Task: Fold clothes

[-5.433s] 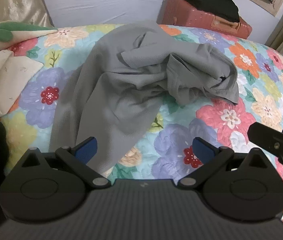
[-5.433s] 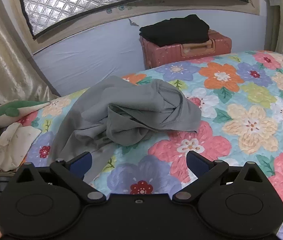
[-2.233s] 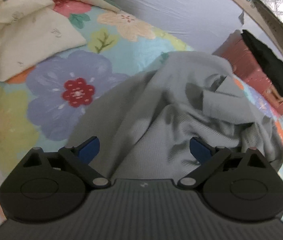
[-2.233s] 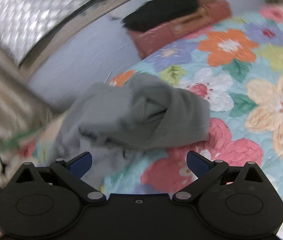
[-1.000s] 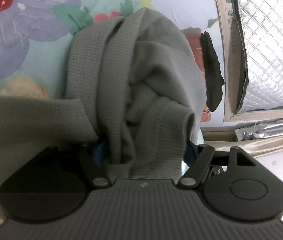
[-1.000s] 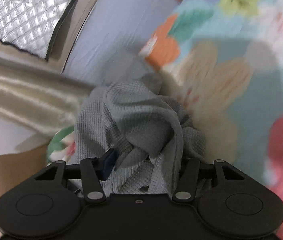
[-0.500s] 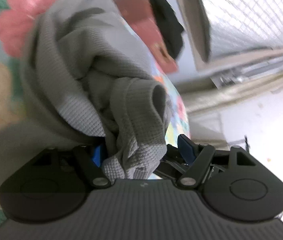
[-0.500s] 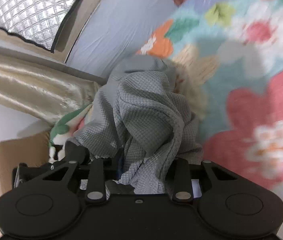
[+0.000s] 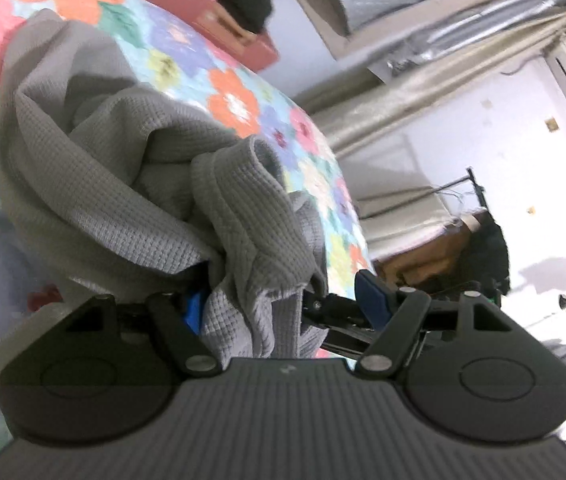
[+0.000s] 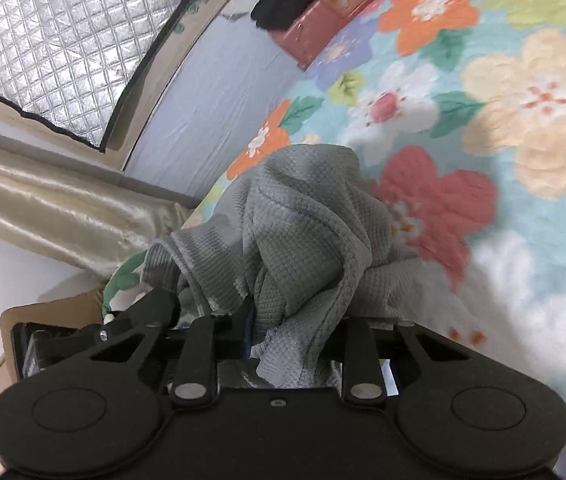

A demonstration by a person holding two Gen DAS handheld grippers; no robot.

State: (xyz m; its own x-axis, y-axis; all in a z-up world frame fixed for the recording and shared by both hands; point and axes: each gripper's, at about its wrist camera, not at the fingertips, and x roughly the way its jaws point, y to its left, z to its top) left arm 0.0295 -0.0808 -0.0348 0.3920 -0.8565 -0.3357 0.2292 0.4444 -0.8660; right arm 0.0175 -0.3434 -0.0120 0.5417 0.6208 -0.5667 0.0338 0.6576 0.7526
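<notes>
Floral bedspread [image 10: 515, 128] lies under a grey shirt [image 9: 131, 168], bunched and lifted off it. Right gripper [image 10: 287, 336] has its fingers drawn narrow, pinching a wad of shirt. Left gripper [image 9: 279, 308] has shirt hanging between its fingers, one blue pad [image 9: 369, 298] bare; whether it grips, I cannot tell. Beyond stand a red suitcase [image 10: 323, 4], curtain [image 10: 55, 208] and quilted window cover [image 10: 51, 32].

left gripper [image 9: 283, 308] body: matte dark grey, ribbed top plate, small pale logo mark near the front edge
left gripper pads: bright blue
linkages: black bars on silver round pivot pins
right gripper [image 10: 289, 332] body: plain black, two round raised discs, small screw at centre front
</notes>
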